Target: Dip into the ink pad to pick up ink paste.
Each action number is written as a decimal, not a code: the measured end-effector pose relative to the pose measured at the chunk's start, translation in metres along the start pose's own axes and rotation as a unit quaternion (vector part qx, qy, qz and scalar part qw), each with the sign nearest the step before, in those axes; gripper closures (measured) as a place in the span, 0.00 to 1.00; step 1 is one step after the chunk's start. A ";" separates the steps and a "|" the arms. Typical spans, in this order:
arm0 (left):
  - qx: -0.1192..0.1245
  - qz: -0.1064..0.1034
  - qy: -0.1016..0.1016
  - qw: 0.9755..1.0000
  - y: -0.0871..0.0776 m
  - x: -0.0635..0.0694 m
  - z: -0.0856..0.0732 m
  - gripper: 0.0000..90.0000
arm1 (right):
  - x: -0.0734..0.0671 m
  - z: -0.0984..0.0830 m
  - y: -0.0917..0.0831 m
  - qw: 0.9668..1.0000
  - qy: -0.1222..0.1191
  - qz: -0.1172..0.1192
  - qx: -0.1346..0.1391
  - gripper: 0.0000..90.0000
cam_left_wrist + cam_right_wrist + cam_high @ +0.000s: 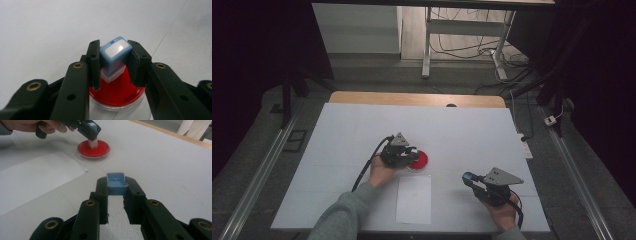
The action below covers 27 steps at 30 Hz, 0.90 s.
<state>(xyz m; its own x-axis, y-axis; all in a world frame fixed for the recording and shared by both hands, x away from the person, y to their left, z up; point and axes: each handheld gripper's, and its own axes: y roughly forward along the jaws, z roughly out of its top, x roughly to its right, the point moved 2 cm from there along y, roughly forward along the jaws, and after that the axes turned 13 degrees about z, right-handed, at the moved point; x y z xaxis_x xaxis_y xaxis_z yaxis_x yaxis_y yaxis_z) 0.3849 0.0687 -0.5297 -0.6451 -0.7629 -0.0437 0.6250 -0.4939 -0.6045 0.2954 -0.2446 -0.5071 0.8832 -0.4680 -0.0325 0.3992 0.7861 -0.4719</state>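
A blue-and-white stamp (pixel 115 56) sits tilted between the pads of my left gripper (pixel 114 65), which is shut on it. Its white base rests on the red ink pad (pixel 117 96), a round clear-rimmed dish. In the high view the left gripper (pixel 412 154) is at the table's middle, over the ink pad (pixel 422 161). My right gripper (pixel 116 188) is shut on a small blue cap (pixel 116 182), held low over the table at the front right (pixel 468 177). From there I see the stamp (pixel 92 135) pressed on the ink pad (pixel 93 148).
A white sheet of paper (pixel 414 198) lies near the front edge between the two hands, just in front of the ink pad. The white table cover (pixel 362 125) ends at a wooden strip along the far edge. Cables and desk legs stand beyond the table.
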 end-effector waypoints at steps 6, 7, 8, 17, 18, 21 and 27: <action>0.000 0.005 0.006 1.000 -0.001 0.001 0.001 0.73 | 0.000 0.001 0.000 1.000 -0.003 -0.001 0.001 0.82; 0.000 0.004 0.005 1.000 -0.001 0.001 0.001 0.73 | 0.000 0.001 0.000 1.000 -0.003 -0.001 0.001 0.82; 0.001 0.004 0.004 1.000 -0.002 0.002 0.001 0.73 | 0.000 0.001 0.000 1.000 -0.003 -0.001 0.001 0.82; 0.011 0.003 0.000 1.000 -0.007 0.000 0.004 0.73 | -0.001 0.001 -0.001 1.000 -0.002 -0.001 0.002 0.82; 0.012 0.003 0.000 1.000 -0.008 -0.001 0.004 0.73 | 0.000 0.001 -0.001 1.000 -0.002 0.000 0.004 0.82; 0.015 0.003 -0.003 1.000 -0.010 -0.002 0.005 0.73 | 0.000 0.001 -0.001 1.000 -0.002 -0.001 0.003 0.82; 0.021 0.002 -0.006 1.000 -0.016 -0.003 0.007 0.73 | 0.000 0.001 -0.001 1.000 -0.003 -0.001 0.002 0.82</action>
<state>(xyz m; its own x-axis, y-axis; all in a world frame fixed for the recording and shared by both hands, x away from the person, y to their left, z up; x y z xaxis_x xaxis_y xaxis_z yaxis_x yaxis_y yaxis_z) 0.3804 0.0760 -0.5144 -0.6372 -0.7699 -0.0353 0.6452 -0.5079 -0.5708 0.2948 -0.2450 -0.5056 0.8834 -0.4679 -0.0265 0.4026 0.7865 -0.4683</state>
